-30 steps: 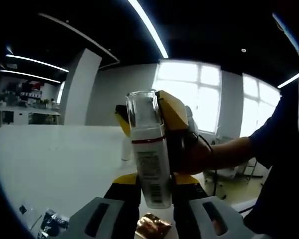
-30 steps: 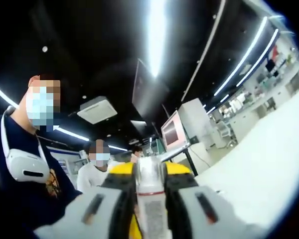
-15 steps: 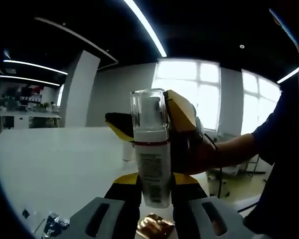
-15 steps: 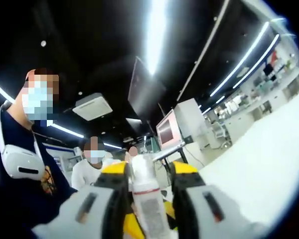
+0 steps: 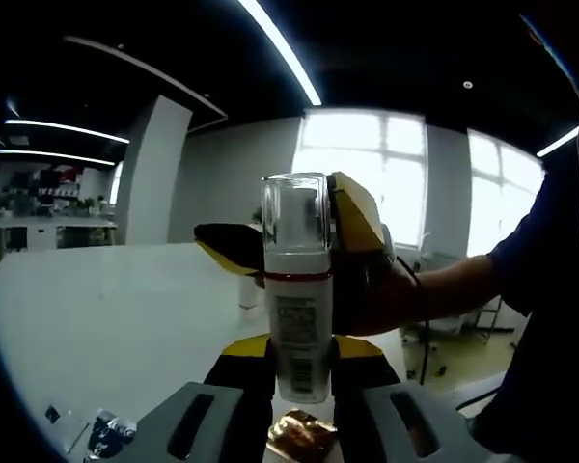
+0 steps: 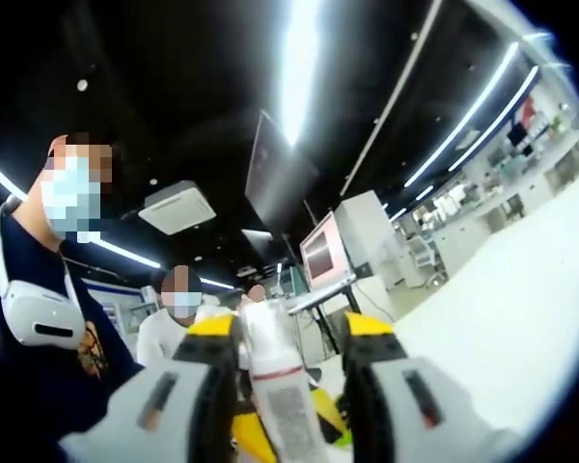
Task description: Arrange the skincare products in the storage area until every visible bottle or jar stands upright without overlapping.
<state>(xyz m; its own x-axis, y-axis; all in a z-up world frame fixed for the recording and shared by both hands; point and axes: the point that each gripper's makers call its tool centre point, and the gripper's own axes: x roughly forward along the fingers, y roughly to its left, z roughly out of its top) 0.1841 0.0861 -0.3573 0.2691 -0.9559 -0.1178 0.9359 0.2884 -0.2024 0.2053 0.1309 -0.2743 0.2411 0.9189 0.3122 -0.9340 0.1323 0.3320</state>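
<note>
We hold the bottle (image 5: pixel 296 289) upright in the air above the white desk (image 5: pixel 106 309), well clear of its surface. The left gripper (image 5: pixel 299 371) pinches the bottle's lower body between its fingers. The right gripper (image 6: pixel 289 386) has changed state: a second ago its fingers pressed on the upper body of the bottle (image 6: pixel 275 376); now they stand spread on either side of it, with a gap at each side. In the left gripper view the right gripper (image 5: pixel 299 246) sits behind the clear cap, opened wide. We judge the handover complete: the left gripper alone carries the bottle. The next step is to lower it and stand it on the desk, near the foil packet (image 5: pixel 297 436).
</note>
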